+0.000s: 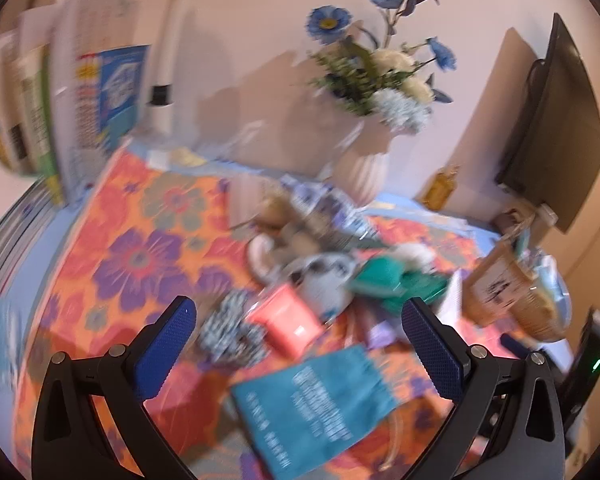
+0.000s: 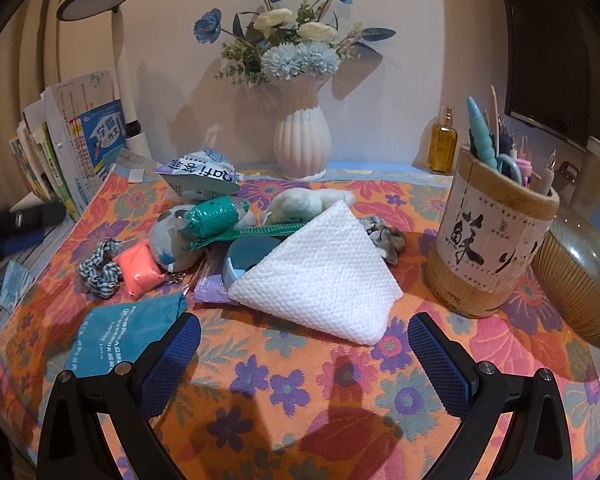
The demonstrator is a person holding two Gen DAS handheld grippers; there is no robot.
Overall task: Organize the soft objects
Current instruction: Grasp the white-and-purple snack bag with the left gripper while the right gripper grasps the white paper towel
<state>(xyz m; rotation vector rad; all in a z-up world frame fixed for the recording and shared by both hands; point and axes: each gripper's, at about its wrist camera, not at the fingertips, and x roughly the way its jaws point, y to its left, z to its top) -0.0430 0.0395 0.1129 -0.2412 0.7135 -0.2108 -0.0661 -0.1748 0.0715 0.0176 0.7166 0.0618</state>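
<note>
A heap of soft things lies on the floral cloth (image 2: 291, 392). It holds a folded white paper towel (image 2: 320, 280), a teal pouch (image 2: 123, 332), a checked scrunchie (image 2: 99, 270), a pink packet (image 2: 139, 270), a plush ball (image 2: 171, 240), a pale plush toy (image 2: 304, 204) and a second scrunchie (image 2: 384, 238). My right gripper (image 2: 304, 356) is open and empty, just in front of the towel. My left gripper (image 1: 295, 344) is open and empty, above the teal pouch (image 1: 316, 400), with the pink packet (image 1: 285, 322) and scrunchie (image 1: 229, 328) just beyond. The left wrist view is blurred.
A white vase of flowers (image 2: 302, 140) stands at the back. A bamboo pen holder (image 2: 488, 240) and a ribbed glass bowl (image 2: 580, 276) stand at the right. Books (image 2: 75, 148) and a desk lamp (image 2: 119, 60) are at the left. A perfume bottle (image 2: 442, 148) stands behind the holder.
</note>
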